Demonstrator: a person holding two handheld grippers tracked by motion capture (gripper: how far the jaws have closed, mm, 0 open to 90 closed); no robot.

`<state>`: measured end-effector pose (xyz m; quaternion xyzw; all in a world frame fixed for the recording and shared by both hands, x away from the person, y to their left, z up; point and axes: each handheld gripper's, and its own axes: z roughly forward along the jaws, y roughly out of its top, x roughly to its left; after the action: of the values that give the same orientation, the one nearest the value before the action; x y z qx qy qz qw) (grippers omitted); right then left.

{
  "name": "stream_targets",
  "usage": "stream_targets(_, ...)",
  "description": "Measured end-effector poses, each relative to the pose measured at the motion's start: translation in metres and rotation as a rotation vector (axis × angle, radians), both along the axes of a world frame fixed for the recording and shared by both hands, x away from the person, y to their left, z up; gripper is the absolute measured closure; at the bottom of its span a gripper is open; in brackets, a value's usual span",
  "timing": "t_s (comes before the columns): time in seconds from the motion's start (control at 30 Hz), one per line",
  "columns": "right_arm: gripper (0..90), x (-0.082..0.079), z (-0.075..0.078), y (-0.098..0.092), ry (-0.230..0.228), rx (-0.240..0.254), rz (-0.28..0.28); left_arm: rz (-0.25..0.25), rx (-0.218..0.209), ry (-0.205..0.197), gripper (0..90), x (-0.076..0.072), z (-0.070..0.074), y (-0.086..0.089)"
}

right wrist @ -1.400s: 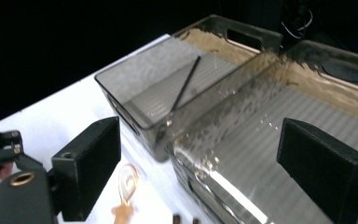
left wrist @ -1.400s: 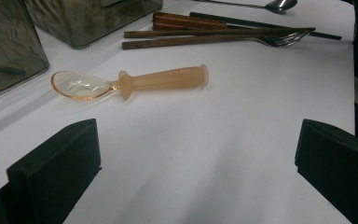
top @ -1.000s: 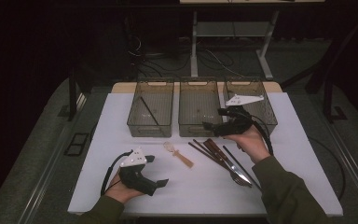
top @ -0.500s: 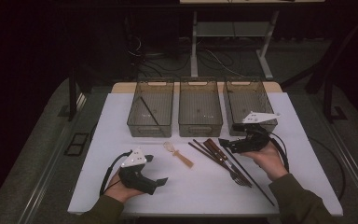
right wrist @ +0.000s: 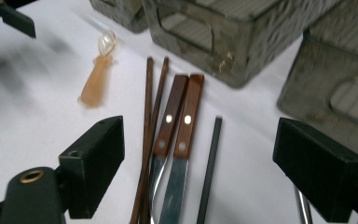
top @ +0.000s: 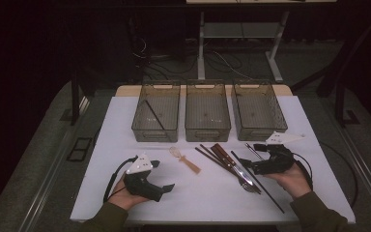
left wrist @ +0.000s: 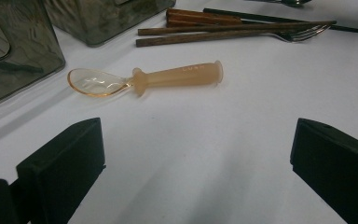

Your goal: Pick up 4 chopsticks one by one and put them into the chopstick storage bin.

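Nearest the camera in the high view, the left gripper [top: 166, 186] is resting low on the white table [top: 125, 116] in the person's left hand [top: 125, 195], its jaws standing wide apart and holding nothing. To the right, the right gripper [top: 244, 162] is being held in the right hand [top: 294, 180], jaws likewise wide and empty, pointing at the cutlery pile. Ahead of the left gripper, the translucent peach plastic spoon [left wrist: 144, 80] is lying flat on the table, raised lettering on its handle too faint to read. Beside it are lying two brown wooden chopsticks [right wrist: 148, 140], two wood-handled riveted knives [right wrist: 177, 144] and a black chopstick [right wrist: 209, 168]. Farthest off, three smoky transparent plastic bins [top: 207, 111] are standing in a row, the left one containing a dark stick [top: 153, 115].
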<state>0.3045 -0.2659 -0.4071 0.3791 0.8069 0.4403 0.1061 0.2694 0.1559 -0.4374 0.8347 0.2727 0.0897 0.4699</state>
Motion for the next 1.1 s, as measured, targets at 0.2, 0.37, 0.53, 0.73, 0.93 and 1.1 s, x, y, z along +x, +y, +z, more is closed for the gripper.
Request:
stream_targets(0.2, 29.6, -0.017, -0.005, -0.013, 0.026, -0.003, -0.009, 0.0, 0.008, 0.004, 1.6, 0.0, 0.0, -0.001)
stream_targets(0.37, 35.7, -0.03, -0.007, -0.021, 0.053, -0.038, -0.016, 0.003, 0.008, 0.006, 1.6, 0.0, 0.0, -0.001)
stream_targets(0.53, 49.1, -0.042, -0.01, -0.027, 0.041, -0.09, -0.034, 0.004, 0.009, 0.005, 1.5, -0.001, -0.001, -0.001)
stream_targets(0.73, 62.2, -0.049, -0.015, -0.036, 0.073, -0.085, -0.033, 0.002, 0.012, 0.006, 1.5, 0.0, -0.001, -0.002)
stream_targets(0.93, 71.7, -0.05, -0.025, -0.029, 0.119, -0.128, -0.026, 0.007, 0.01, 0.008, 1.5, 0.0, -0.001, 0.0)
stream_targets(1.1, 76.5, -0.048, -0.029, -0.029, 0.143, -0.169, -0.03, 0.002, 0.013, 0.007, 1.5, 0.0, -0.001, -0.002)
